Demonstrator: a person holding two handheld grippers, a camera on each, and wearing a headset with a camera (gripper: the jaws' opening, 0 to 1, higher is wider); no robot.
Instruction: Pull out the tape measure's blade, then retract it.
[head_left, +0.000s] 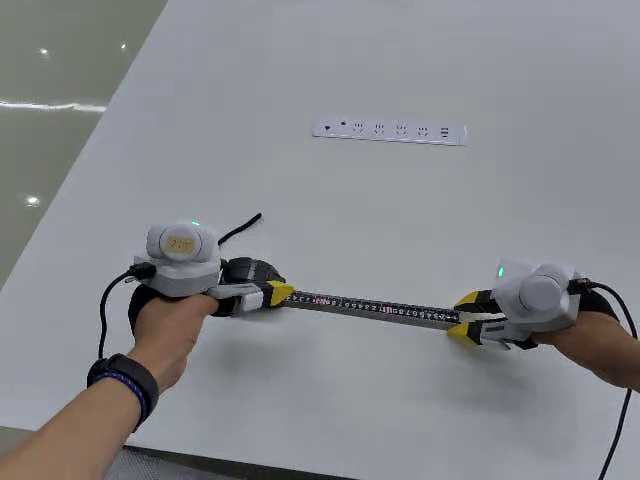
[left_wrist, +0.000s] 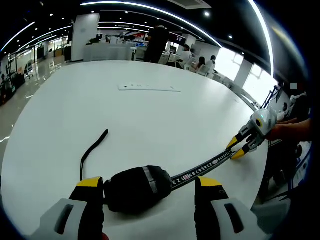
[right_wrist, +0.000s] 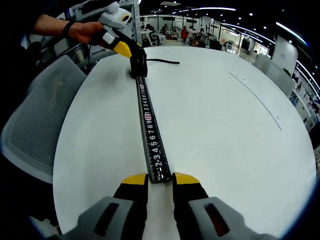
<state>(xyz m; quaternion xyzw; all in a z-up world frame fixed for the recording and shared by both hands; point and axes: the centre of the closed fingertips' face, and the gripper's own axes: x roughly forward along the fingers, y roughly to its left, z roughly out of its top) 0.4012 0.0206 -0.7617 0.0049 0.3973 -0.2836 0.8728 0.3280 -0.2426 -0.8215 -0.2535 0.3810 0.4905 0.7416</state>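
Note:
The black tape measure case (head_left: 250, 272) rests on the white table, and my left gripper (head_left: 272, 293) is shut on the case (left_wrist: 137, 188), held between its yellow-tipped fingers (left_wrist: 90, 184). The dark numbered blade (head_left: 375, 308) runs flat along the table to my right gripper (head_left: 464, 316). In the right gripper view the blade (right_wrist: 149, 130) stretches away to the case (right_wrist: 138, 65), and my right gripper (right_wrist: 160, 178) is shut on the blade's end. The case's black wrist strap (left_wrist: 92, 149) lies loose on the table.
A white power strip (head_left: 390, 130) lies flat on the far part of the table (head_left: 350, 60). The table's near edge (head_left: 200, 458) runs just below my arms. A grey mesh chair (right_wrist: 35, 120) stands beside the table. People sit at the far end (left_wrist: 192, 57) of the room.

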